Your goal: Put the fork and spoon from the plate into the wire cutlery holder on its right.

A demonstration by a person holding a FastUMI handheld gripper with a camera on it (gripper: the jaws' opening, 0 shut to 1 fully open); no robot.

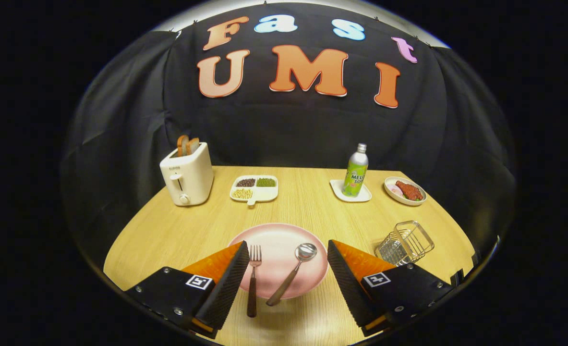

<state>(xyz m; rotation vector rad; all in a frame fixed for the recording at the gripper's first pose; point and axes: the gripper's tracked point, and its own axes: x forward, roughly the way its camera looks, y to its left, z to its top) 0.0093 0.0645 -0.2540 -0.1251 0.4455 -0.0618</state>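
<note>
- At ten o'clock from my fingers, at the far edge of the wooden table (312, 211), stands a toaster (187, 179) with two slices raised in its slots; it plays no part in my task and sits well clear of the working area.
- At eleven o'clock, a divided snack tray (255, 188) holds three kinds of beans or seeds, also well beyond my reach line.
- Just ahead, between my fingers, lies the pink plate (276, 242). The fork (253, 281) rests on its left half, tines pointing to twelve o'clock, its dark handle overhanging the near rim toward me, which I judge offers an easy place to pinch.
- My gripper (287, 266) is spread wide, its fingers flanking the plate and closed on nothing; the fork lies just inside my left finger.
- The spoon (293, 271) lies on the plate's right half, bowl toward one o'clock, handle slanting back to seven o'clock and likewise overhanging the rim.
- At one o'clock, a green bottle (356, 172) stands upright on a small white coaster (350, 193).
- At two o'clock, just beyond my right finger, the wire cutlery holder (406, 242) stands beside the plate, seemingly tilted by the lens, its open top ready to receive both pieces.
- Farther at two o'clock sits a small dish of food (405, 190).
</note>
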